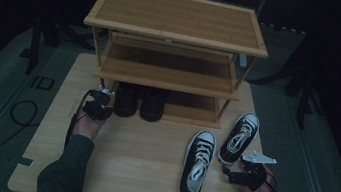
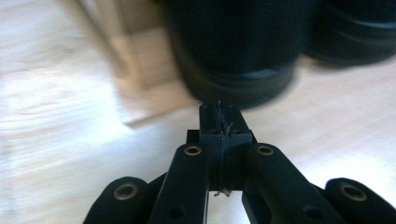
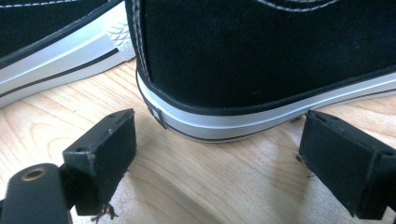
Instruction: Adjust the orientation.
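Fingers of the left gripper (image 1: 102, 97), left of centre in the high view, are pressed together on nothing, just before the black shoes (image 1: 139, 103) tucked under the bamboo rack (image 1: 175, 28); the right gripper (image 1: 238, 175), lower right, holds its fingers wide, empty, at the heel of the nearer sneaker (image 1: 197, 164), its mate (image 1: 239, 137) just beyond on the bench (image 1: 139, 162); best slide squarely around that heel before closing; black shoes blur in the left gripper view, their fronts hidden in the rack's shadow
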`<state>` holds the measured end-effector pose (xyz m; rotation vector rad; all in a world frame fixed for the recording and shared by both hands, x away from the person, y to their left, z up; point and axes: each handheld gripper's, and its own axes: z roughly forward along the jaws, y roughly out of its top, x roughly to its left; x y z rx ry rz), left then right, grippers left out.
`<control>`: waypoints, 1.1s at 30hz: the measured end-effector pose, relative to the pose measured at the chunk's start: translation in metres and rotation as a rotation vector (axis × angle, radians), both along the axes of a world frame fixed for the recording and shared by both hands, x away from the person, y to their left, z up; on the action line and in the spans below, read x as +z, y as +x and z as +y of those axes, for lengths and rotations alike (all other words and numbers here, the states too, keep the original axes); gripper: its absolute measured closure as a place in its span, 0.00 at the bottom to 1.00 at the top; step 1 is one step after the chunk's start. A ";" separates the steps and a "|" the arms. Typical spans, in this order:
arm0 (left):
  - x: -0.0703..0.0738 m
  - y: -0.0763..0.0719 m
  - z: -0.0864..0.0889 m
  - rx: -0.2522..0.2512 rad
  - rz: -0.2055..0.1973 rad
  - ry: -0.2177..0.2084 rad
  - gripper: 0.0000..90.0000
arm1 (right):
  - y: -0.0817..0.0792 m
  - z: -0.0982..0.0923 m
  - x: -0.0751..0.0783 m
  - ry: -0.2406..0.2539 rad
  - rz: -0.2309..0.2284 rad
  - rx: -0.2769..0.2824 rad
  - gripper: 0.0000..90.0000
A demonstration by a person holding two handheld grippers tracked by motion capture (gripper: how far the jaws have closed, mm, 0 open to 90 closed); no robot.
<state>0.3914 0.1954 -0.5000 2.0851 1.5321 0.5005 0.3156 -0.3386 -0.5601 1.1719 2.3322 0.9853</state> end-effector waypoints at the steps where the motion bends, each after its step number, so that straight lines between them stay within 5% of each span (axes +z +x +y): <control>1: -0.001 0.004 0.003 0.007 -0.004 0.001 1.00 | 0.000 0.000 0.000 0.000 0.000 0.000 0.12; 7: -0.012 0.023 0.008 -0.006 -0.041 0.030 1.00 | 0.000 0.000 0.000 0.000 0.000 0.000 0.12; 14: -0.022 0.035 0.004 -0.025 -0.035 0.036 1.00 | 0.000 0.000 0.000 0.000 0.000 0.000 0.12; 24: -0.024 0.029 -0.003 -0.074 -0.023 0.017 0.99 | 0.000 0.000 0.000 0.000 0.000 0.000 0.12; 33: -0.042 0.009 0.010 -0.046 -0.051 -0.044 0.81 | 0.000 0.000 0.000 -0.001 0.000 0.000 0.12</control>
